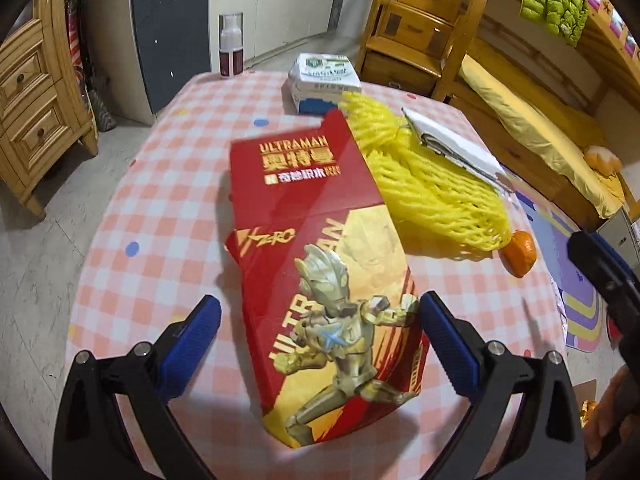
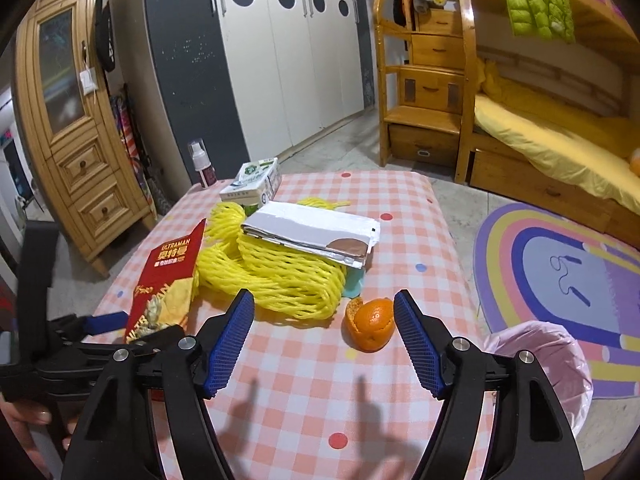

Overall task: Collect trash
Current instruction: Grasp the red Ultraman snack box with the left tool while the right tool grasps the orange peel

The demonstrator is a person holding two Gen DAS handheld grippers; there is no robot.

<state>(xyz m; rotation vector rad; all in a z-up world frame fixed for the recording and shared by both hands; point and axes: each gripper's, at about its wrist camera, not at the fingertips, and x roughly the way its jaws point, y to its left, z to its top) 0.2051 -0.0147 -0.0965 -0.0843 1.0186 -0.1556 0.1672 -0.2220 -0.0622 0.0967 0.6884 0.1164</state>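
A flattened red Ultraman box point(image 1: 316, 264) lies mid-frame in the left wrist view. Upper right of it lie yellow foam netting point(image 1: 424, 184), folded white packaging point(image 1: 452, 144) and an orange peel point(image 1: 520, 254).

Red carton point(image 1: 320, 264) between the left gripper's point(image 1: 320, 334) wide-spread fingers: glossy printed cardboard, creased, gold print catching light. Finger pads point(image 1: 200, 344): blue, ribbed, matt plastic or rubber; arms black matt plastic with bright metal pins. Beyond the carton, yellow foam netting point(image 1: 424, 184): soft, open mesh, matt. On it a white paper packet point(image 2: 312, 232), smooth, slight sheen. Orange peel point(image 2: 370, 324) just ahead of the right gripper point(image 2: 324, 338), by its right pad: pitted, dull-waxy skin. Table cover point(image 2: 320, 400): checked cloth or vinyl, faint sheen. Right of that gripper, pink bin liner point(image 2: 548, 356): thin, crinkled, translucent plastic. Far cabinets point(image 2: 80, 128): varnished wood.
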